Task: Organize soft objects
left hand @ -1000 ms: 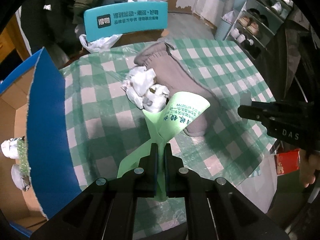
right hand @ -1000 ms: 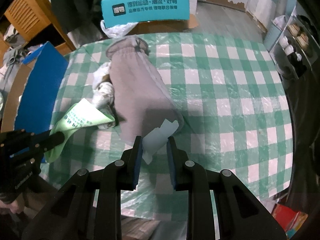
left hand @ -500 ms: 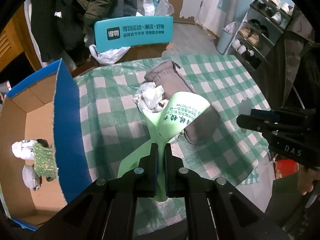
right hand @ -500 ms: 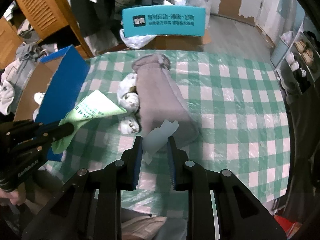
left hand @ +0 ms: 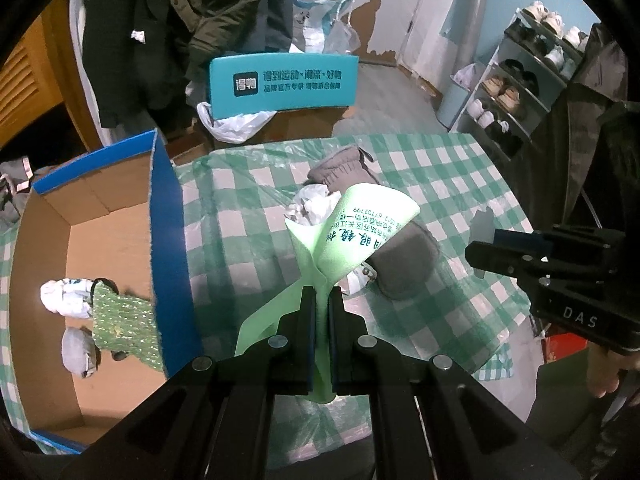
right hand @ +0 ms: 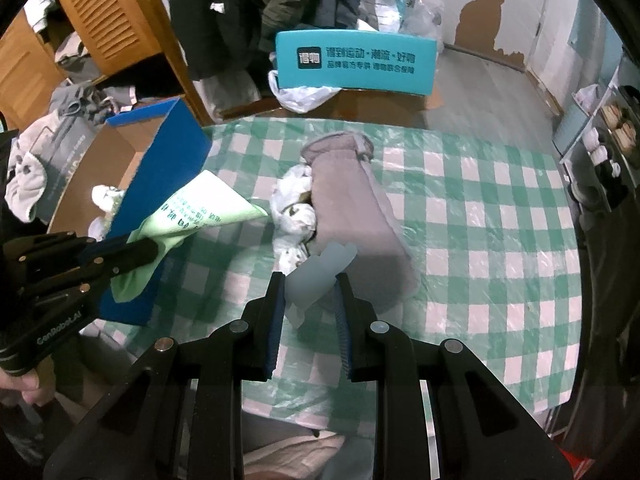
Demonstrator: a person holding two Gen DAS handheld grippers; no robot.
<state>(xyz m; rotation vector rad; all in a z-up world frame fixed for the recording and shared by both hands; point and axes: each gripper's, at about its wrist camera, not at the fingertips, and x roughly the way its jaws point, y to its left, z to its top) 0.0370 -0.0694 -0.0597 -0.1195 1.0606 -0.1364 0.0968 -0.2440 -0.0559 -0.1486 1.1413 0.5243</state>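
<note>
My left gripper [left hand: 322, 292] is shut on a light green cloth [left hand: 360, 232] with printed text, held above the table beside the blue box. In the right wrist view the same left gripper [right hand: 148, 246] holds the green cloth [right hand: 200, 208] by the box wall. My right gripper [right hand: 310, 280] is shut on a small pale bluish piece of soft material [right hand: 320, 272], lifted off the table. Below lie a long grey sock [right hand: 352, 208] and crumpled white soft items [right hand: 294, 208] to its left. The right gripper [left hand: 476, 248] shows at the right edge of the left wrist view.
An open cardboard box with blue outer walls [left hand: 168, 240] stands at the table's left, with a green glittery item [left hand: 120, 312] and white soft things [left hand: 64, 296] inside. The table has a green checked cover [right hand: 480, 220]. A teal-backed chair [right hand: 356, 60] stands behind; a shoe rack [left hand: 520, 92] at far right.
Both grippers have risen with what they hold, so the table looks smaller. The box's inside has come further into the left wrist view.
</note>
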